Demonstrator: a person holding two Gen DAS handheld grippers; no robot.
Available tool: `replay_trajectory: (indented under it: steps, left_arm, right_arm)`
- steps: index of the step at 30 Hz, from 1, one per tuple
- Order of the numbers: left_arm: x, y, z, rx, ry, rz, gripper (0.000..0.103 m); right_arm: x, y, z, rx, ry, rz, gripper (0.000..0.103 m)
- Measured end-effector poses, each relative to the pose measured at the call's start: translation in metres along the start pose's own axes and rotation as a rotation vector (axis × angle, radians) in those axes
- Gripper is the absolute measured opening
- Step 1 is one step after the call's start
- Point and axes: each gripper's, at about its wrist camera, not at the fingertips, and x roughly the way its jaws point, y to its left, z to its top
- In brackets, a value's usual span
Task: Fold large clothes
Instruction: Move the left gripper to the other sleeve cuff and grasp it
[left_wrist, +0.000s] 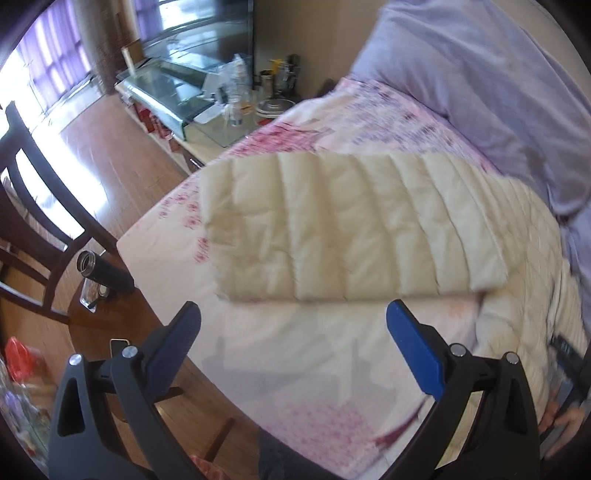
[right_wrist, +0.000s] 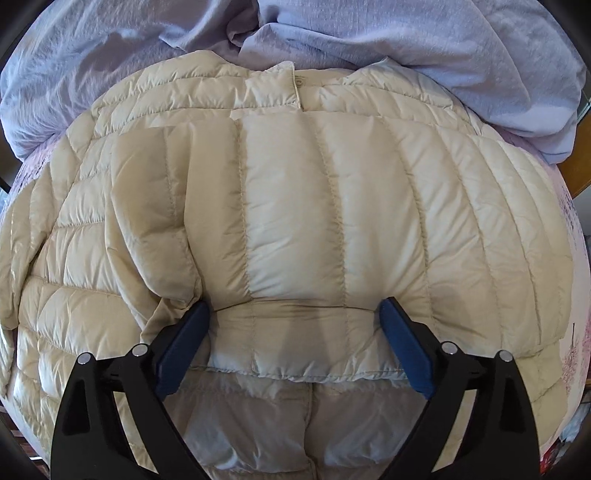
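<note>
A cream quilted puffer jacket (right_wrist: 461, 221) lies spread on the bed with its collar (right_wrist: 288, 85) at the far side. One sleeve (right_wrist: 295, 221) is folded across the body, and its end lies between the wide-apart jaws of my right gripper (right_wrist: 295, 306). The pads stand beside the fabric without pinching it. In the left wrist view the other sleeve (left_wrist: 332, 221) stretches flat over the pink floral sheet (left_wrist: 295, 369). My left gripper (left_wrist: 293, 306) hovers open just short of that sleeve's near edge, with nothing between its fingers.
A lavender duvet (right_wrist: 406, 37) is bunched behind the jacket (left_wrist: 498, 74). Left of the bed corner are a dark wooden chair (left_wrist: 29, 166), a black flask (left_wrist: 103, 271) on a small table, wooden floor and a cluttered glass cabinet (left_wrist: 166, 88). A blurred hand (left_wrist: 565, 421) shows at the right edge.
</note>
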Motion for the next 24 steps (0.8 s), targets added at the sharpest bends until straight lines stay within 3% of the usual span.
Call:
replay_trajectory:
  steps: [8,15,24]
  left_arm:
    - [0.028,0.038,0.032,-0.138,0.026,-0.019,0.1]
    - [0.053,0.054,0.043,-0.211,0.093,-0.033,0.082]
    - [0.066,0.069,0.041,-0.307,0.129,-0.079,0.074]
  right_arm:
    - [0.003,-0.009,0.005,0.001,0.029,0.008,0.101]
    - [0.007,-0.013,0.01,0.003,0.035,0.01,0.102]
    - [0.005,-0.01,0.006,0.005,0.035,0.009,0.102]
